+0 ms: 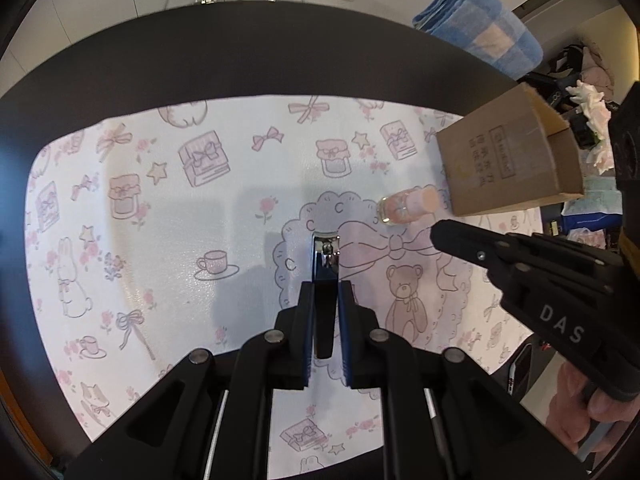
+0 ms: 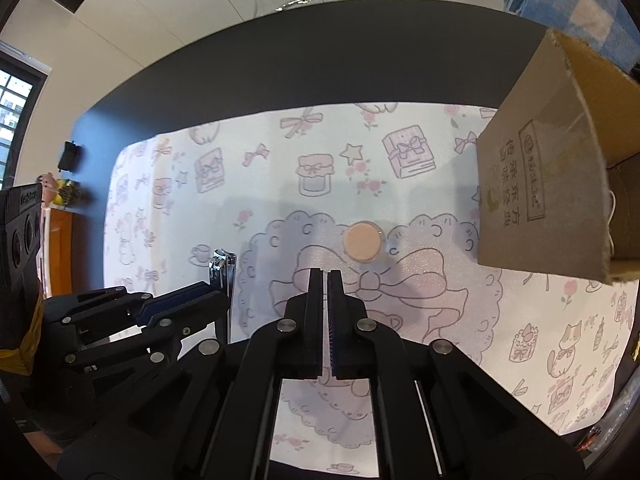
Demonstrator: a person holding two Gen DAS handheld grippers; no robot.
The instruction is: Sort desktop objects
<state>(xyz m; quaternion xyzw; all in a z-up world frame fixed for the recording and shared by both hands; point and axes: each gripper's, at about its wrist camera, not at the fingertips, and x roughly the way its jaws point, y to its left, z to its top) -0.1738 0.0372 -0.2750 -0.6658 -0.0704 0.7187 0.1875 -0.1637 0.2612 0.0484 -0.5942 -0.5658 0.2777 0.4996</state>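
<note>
My left gripper (image 1: 326, 292) is shut on a metal nail clipper (image 1: 326, 264), held above the patterned mat; the clipper's shiny head sticks out past the fingertips. It also shows in the right wrist view (image 2: 222, 276), with the left gripper (image 2: 192, 300) at the left. A small glass bottle (image 1: 408, 208) with pink contents and a cork lies on its side on the mat; in the right wrist view its cork end (image 2: 362, 241) faces me, just ahead of my right gripper (image 2: 325, 276), which is shut and empty. An open cardboard box (image 1: 508, 156) stands at the right (image 2: 548, 184).
The white mat with pink drawings (image 1: 180, 220) covers a dark table (image 1: 240, 52). A folded blue towel (image 1: 480, 24) lies at the far right behind the box. Clutter sits beyond the table's right edge (image 1: 588, 104). The right gripper's body (image 1: 540, 280) crosses the left view.
</note>
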